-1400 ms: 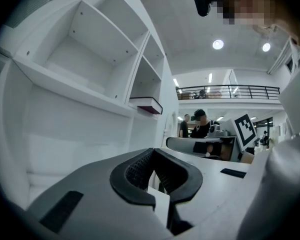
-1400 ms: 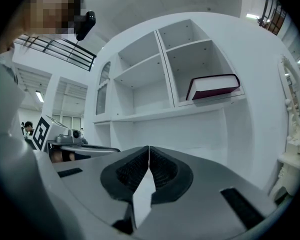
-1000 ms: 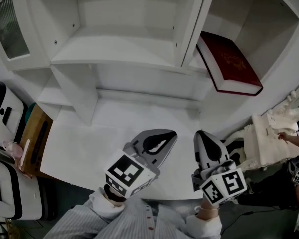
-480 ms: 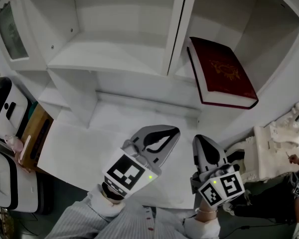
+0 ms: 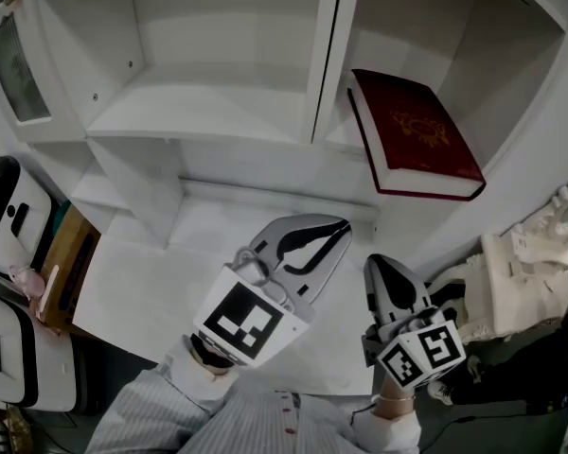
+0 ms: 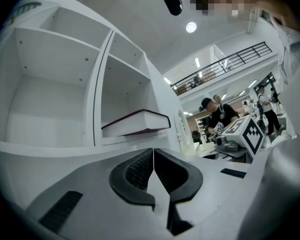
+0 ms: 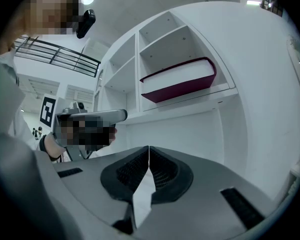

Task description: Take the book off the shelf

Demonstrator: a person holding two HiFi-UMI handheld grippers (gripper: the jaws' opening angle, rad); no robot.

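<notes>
Lifting a little, the shut left claw [image 5: 342, 229] nears the red book [image 5: 412, 130]; the right claw [image 5: 377, 262] is shut too.

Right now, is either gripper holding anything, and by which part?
Nothing. The left gripper and right gripper are both shut and empty; the book lies untouched on the shelf.

We are counting one dark red book [image 5: 415, 135], lying in the right-hand compartment of one white shelf unit [image 5: 218, 121]. We are seeing two compartments side by side at that level. We are holding two grippers: one left gripper [image 6: 153, 153] and one right gripper [image 7: 149, 150].
</notes>
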